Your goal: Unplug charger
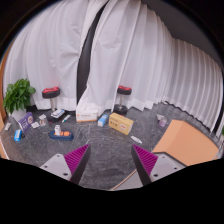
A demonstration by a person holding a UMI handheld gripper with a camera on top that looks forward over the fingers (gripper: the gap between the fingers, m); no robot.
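My gripper [110, 150] is open and empty, with its magenta pads [78, 158] wide apart above a grey marbled tabletop [110, 140]. Nothing stands between the fingers. Beyond the left finger lies a dark flat object with orange parts [62, 132], and a small white and black item [57, 115] sits behind it. I cannot pick out a charger or its cable with certainty among these small things. All of them are well ahead of the fingertips.
A cardboard box [121, 123] sits ahead at centre, with a blue item [103, 119] beside it. A large tan box [185, 140] is at the right. Two black stands with red tops [50, 95] [123, 92], a green plant [18, 95] and white curtains [150, 50] stand behind.
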